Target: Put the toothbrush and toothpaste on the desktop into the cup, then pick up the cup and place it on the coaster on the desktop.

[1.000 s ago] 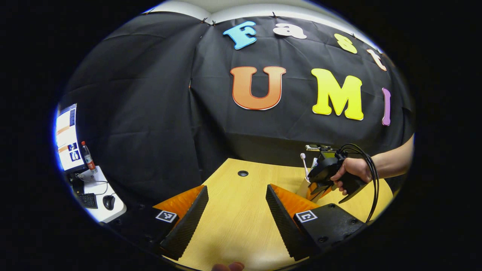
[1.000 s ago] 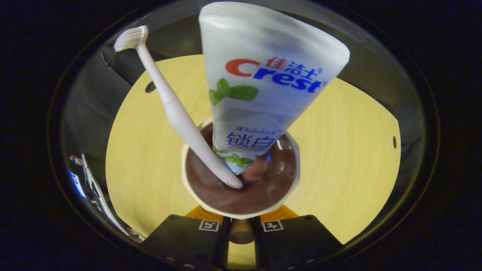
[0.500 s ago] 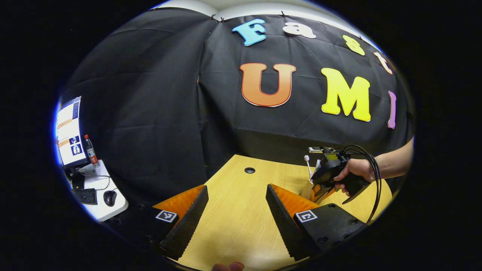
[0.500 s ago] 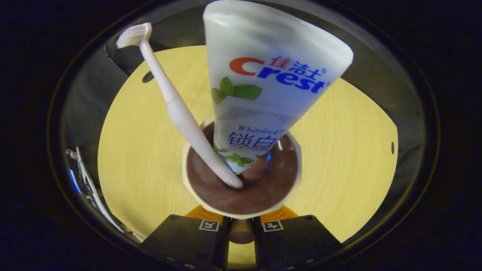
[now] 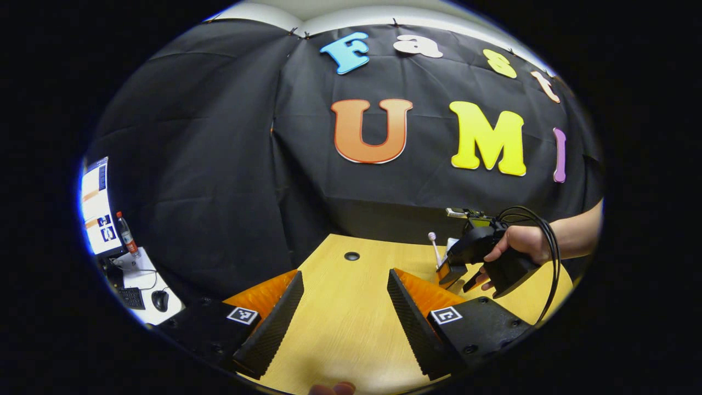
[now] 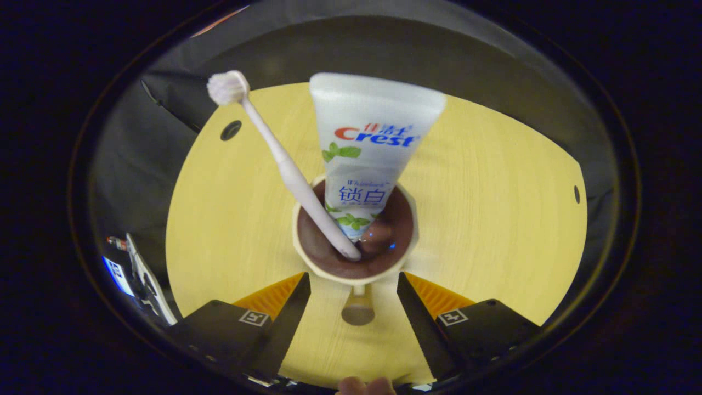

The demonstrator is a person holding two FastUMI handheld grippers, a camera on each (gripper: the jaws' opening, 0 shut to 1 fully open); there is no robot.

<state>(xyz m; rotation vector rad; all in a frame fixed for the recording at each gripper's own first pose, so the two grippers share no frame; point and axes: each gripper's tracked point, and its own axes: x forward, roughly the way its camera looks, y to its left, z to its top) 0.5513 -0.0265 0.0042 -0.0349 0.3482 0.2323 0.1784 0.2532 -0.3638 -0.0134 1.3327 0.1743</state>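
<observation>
Half a second ago the right gripper (image 6: 354, 307) was clamped on the cup's handle; now its fingers stand spread apart, off the cup (image 6: 355, 233), and the view has pulled back. The cup is cream outside, glossy brown inside, standing on the pale wood-grain desktop (image 6: 493, 219). In it, the slim pinkish toothbrush (image 6: 285, 167) leans left, bristles up, beside the smooth white toothpaste (image 6: 370, 153) tube. The left gripper (image 5: 344, 307) stays wide apart, ridged fingers over bare desktop, holding nothing. The coaster cannot be made out.
</observation>
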